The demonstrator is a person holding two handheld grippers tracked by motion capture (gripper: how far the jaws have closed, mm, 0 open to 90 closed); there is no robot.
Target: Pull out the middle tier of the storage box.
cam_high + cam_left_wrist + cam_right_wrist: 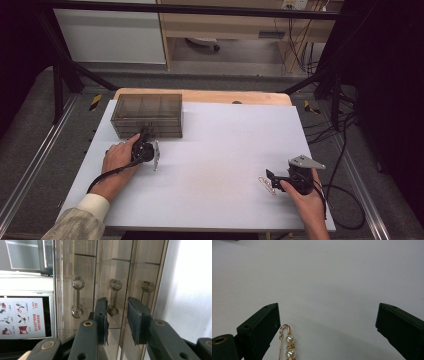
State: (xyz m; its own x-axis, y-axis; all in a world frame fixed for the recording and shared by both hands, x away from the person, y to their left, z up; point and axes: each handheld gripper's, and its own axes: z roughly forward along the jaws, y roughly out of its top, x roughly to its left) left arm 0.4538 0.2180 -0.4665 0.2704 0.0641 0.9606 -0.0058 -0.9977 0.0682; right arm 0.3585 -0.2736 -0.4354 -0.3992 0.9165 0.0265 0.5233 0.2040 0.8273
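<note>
- Left gripper (116,320) at the front of the smoky plastic drawer box (147,114), jaws narrowly parted either side of the middle handle (113,297), not touching it yet
- 3 drawer handles, one box
- Right gripper (328,327) spread wide, holding nothing
- One pearl pin (288,345) on the white tabletop (225,145), just inside its left jaw, long axis along the jaws

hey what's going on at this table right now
A person holds a gripper in each hand at a white table. The left gripper is up against the front of a smoky clear drawer box, jaws part open around the middle drawer's handle, not yet closed on it. The right gripper is wide open over a gold pin with pearls lying on the table.
</note>
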